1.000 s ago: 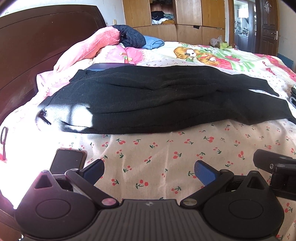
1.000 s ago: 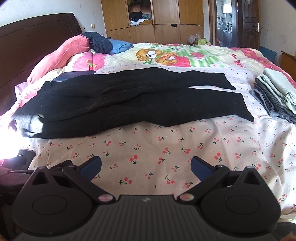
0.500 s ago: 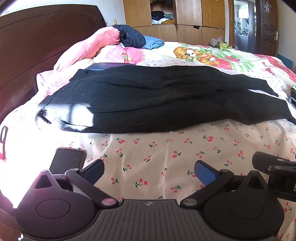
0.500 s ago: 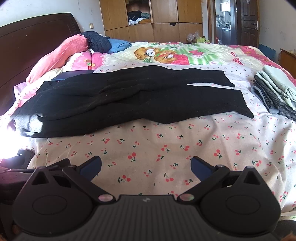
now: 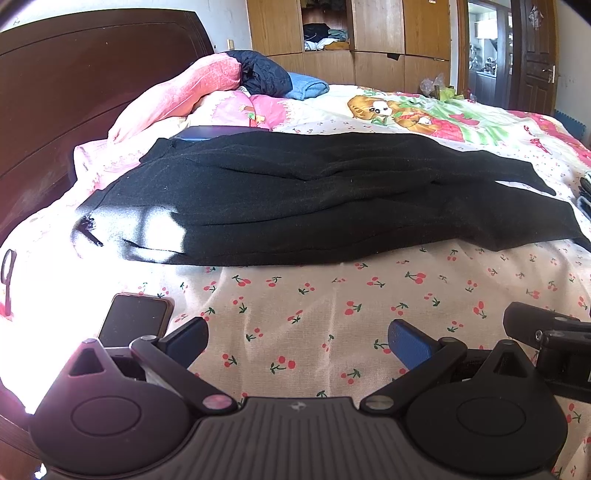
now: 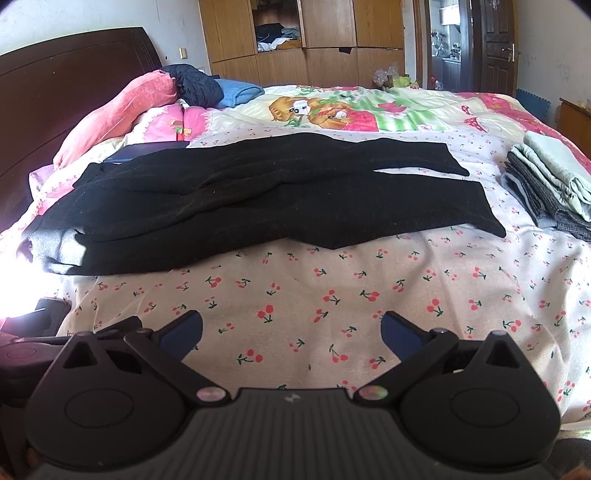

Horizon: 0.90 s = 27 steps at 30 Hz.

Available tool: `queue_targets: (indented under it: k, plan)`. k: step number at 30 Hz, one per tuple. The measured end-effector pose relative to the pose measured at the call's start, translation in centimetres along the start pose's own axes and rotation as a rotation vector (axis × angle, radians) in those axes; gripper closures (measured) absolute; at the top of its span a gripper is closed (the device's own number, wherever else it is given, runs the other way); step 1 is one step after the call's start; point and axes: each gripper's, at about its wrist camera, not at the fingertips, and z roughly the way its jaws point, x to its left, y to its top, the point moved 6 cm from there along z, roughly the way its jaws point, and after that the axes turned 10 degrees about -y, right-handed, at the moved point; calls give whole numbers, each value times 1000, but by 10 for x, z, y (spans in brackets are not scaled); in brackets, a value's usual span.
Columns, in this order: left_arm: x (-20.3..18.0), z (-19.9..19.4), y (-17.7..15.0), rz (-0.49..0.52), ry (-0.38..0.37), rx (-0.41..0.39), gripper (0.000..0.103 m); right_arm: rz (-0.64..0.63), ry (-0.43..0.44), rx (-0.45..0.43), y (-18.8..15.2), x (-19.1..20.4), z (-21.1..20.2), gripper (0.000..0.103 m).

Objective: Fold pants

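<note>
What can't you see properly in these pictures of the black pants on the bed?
- Left wrist view: the waist end of the pants is washed out by sun glare.
- Left wrist view: the phone is partly hidden behind the left hand-held gripper.
- Left wrist view: the pile of folded clothes is cut off by the right edge.
- Both views: the dark blue thing lies partly under the pants.
- Right wrist view: things on the wardrobe shelf are too small to name.

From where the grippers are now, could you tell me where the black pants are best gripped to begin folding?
Probably the near leg's hem corner on the black pants, approached low from the near bed edge with the open right gripper. That thin, flat edge lies free on the cherry-print sheet, so a finger could slide under.
</note>
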Motion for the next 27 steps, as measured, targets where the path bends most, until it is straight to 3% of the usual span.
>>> queue_targets:
  k: [27]
  plan:
    - [0, 6, 0, -11, -10, 4, 0, 1, -1, -1, 0, 0, 0, 1]
